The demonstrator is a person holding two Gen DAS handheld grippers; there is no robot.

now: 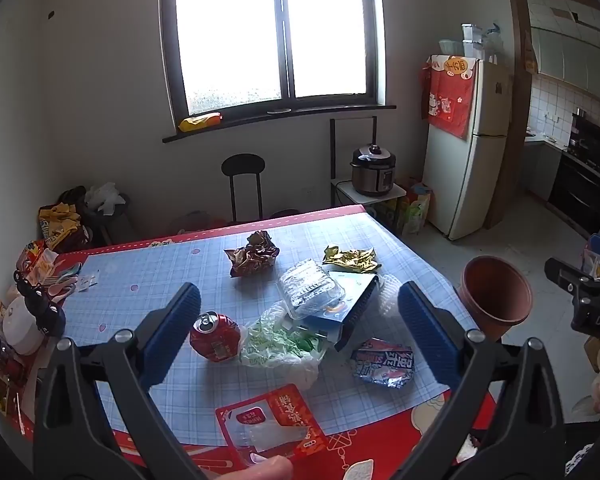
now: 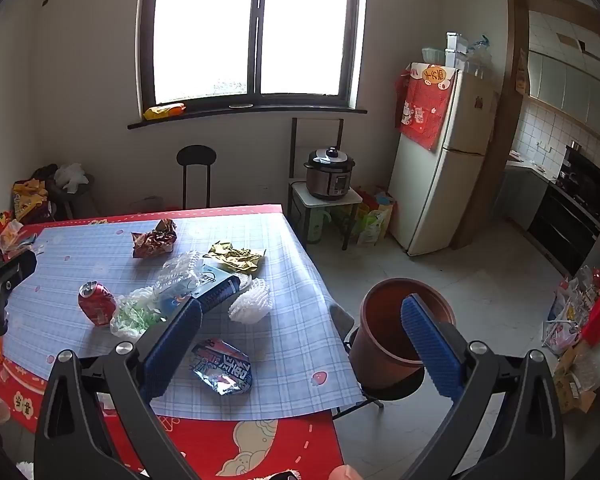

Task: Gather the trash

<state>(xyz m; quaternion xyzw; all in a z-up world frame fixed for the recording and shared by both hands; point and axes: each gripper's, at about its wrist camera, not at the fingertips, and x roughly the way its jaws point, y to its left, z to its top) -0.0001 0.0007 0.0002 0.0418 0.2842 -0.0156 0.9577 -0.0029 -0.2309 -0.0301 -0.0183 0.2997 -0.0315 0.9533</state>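
Tongs: left tongs (image 1: pixel 300 334) and right tongs (image 2: pixel 302 346) both gape apart, empty, held above the near edge of the tabletop (image 2: pixel 284 280).
Trash: crushed red can (image 1: pixel 215 335), green-printed bag (image 1: pixel 281 345), blue foil wrapper (image 2: pixel 223 366), gold wrapper (image 1: pixel 351 260), scattered mid-tabletop.
Bin: brown bin (image 2: pixel 396 330) stands off the right edge, likely for short drops.
Obstruction: wrappers overlap; white foam net (image 2: pixel 250 302) crowds the blue box (image 2: pixel 216 290).

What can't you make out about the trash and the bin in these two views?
- Brown bin: its bottom, hidden by its rim in both views.
- Blue box: mostly covered by the clear plastic tray.
- Red packet: near edge cut off, left view.
- Silver-blue wrapper: print too blurred to read.
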